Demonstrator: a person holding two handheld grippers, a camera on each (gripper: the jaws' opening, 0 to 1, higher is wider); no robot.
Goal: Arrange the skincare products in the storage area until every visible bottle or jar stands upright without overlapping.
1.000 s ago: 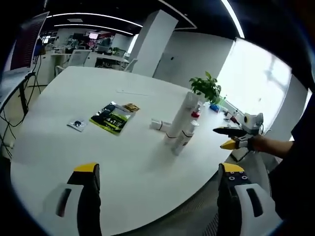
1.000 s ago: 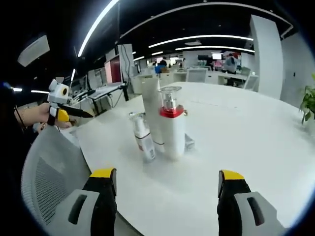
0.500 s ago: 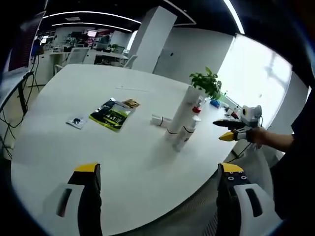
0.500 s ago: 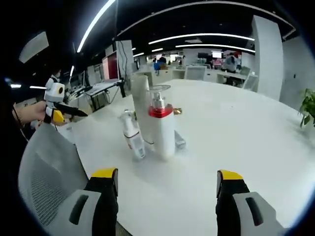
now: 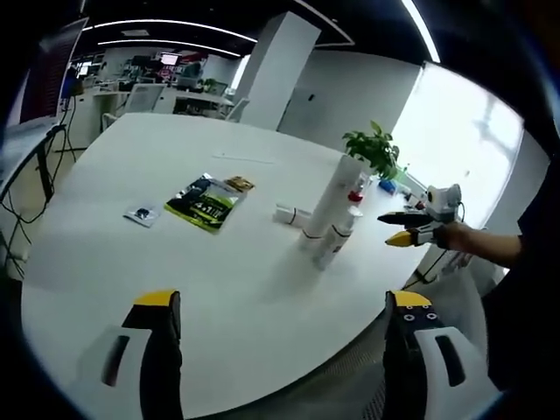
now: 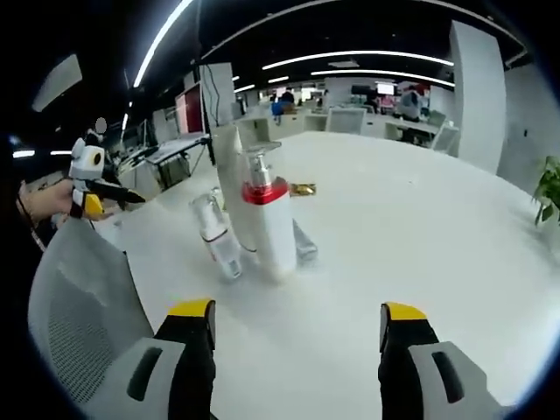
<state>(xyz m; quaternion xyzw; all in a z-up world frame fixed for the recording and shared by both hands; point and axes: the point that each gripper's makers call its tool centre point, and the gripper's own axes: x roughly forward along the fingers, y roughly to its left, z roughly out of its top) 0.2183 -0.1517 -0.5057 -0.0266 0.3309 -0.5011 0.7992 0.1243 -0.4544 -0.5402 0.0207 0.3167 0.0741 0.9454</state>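
Three skincare products stand upright close together on the white round table [image 5: 131, 262]: a tall white tube [image 5: 329, 204] [image 6: 229, 171], a white pump bottle with a red collar [image 6: 265, 223] [image 5: 353, 198], and a small clear-capped bottle [image 5: 333, 241] [image 6: 219, 238]. A small white tube [image 5: 287, 214] [image 6: 304, 242] lies flat behind them. My left gripper [image 5: 283, 302] hangs open over the table's near edge, far from the group. My right gripper [image 6: 297, 311] is open and empty, a short way in front of the pump bottle. It also appears in the left gripper view, right gripper [image 5: 418, 224], held in a hand.
A green packet [image 5: 206, 203], a gold packet [image 5: 238, 184] and a small sachet [image 5: 140, 213] lie on the table left of the bottles. A potted plant [image 5: 372, 150] stands at the far edge. A grey mesh chair [image 6: 79, 306] sits beside the table. The left gripper [image 6: 92, 179] shows beyond it.
The right gripper's view has drifted, so the bottles sit further left in it. The left view has shifted slightly. The bottles themselves have not moved, and both grippers stay open.
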